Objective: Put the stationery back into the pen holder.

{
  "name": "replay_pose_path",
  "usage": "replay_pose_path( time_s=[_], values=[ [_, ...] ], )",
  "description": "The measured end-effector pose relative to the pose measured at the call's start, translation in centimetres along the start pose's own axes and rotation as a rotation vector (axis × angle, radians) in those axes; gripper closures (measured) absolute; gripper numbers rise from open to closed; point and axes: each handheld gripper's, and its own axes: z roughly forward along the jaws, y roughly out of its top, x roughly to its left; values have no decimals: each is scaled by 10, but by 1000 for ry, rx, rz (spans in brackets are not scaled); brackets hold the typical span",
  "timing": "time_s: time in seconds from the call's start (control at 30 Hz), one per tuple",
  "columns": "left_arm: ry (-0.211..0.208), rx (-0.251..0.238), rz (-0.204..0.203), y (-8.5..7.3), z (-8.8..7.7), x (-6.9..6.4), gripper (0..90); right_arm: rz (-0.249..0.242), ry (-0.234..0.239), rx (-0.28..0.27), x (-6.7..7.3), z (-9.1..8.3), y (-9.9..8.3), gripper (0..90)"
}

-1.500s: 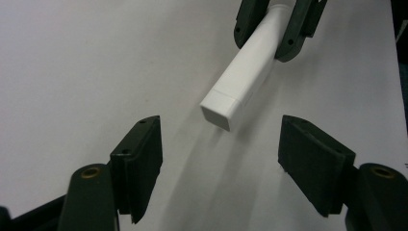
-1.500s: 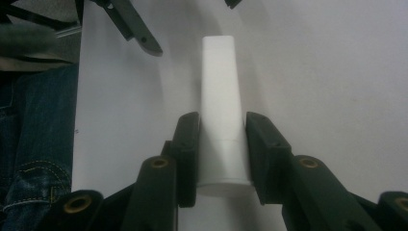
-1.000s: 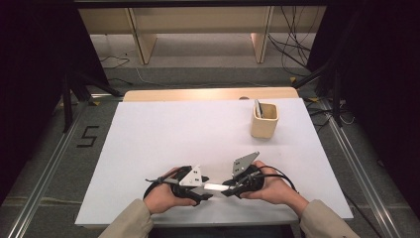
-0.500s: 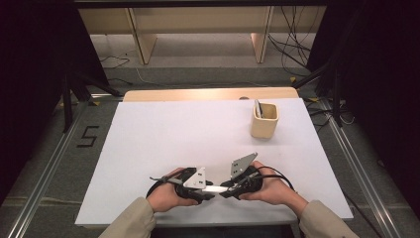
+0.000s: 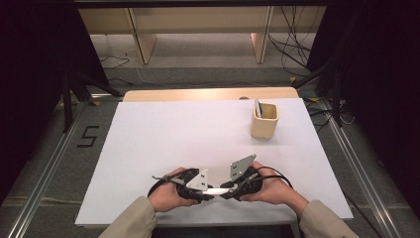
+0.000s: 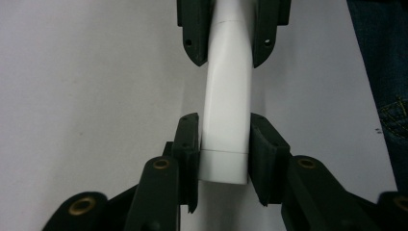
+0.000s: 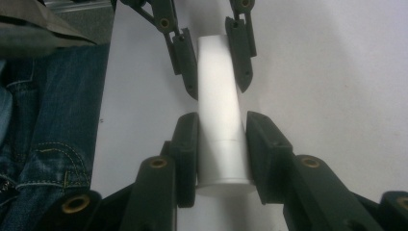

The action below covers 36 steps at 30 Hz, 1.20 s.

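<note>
Hands near the worktop's [image 5: 148, 134] front edge bring the left gripper [image 5: 197, 187] and right gripper [image 5: 233, 187] tip to tip on a white tube [image 5: 216, 190], whose one end the left jaws have just closed on, the right clamping the other.

Table [image 5: 148, 148]: carries all items listed. Tube [image 5: 216, 190]: lying on its side at the table's near edge, about midway along it. Left gripper [image 5: 200, 191]: at the tube's left end, jaws either side of it. Right gripper [image 5: 232, 188]: at the tube's right end, likewise. Cup [image 5: 264, 120]: beyond the tube, toward the far right corner, well apart; a flat item [image 5: 258, 107] stands inside.
</note>
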Motion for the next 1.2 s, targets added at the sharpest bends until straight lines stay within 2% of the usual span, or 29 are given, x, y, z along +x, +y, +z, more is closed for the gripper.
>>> replay_pose_path(
  time_s=[0.2, 0.3, 0.4, 0.47, 0.7, 1.03, 1.2],
  values=[
    [7, -8, -20, 2, -2, -1, 705, 28, 3, -37, -3, -3, 0, 637],
    [33, -15, -39, 1, -4, 1, 706, 69, -11, -75, -5, -6, 0, 573],
    [59, -24, -66, 0, -5, 3, 707, 158, -36, -129, -8, -11, -1, 473],
    [70, -37, -85, -1, -6, 4, 706, 192, -57, -168, -11, -13, -3, 429],
    [120, -64, -143, -4, -9, 8, 707, 268, -128, -243, -16, -18, -7, 376],
    [168, -85, -211, -6, -12, 11, 707, 311, -188, -272, -20, -18, -11, 336],
    [202, -121, -261, -7, -14, 12, 707, 350, -198, -286, -22, -18, -14, 335]
  ],
)
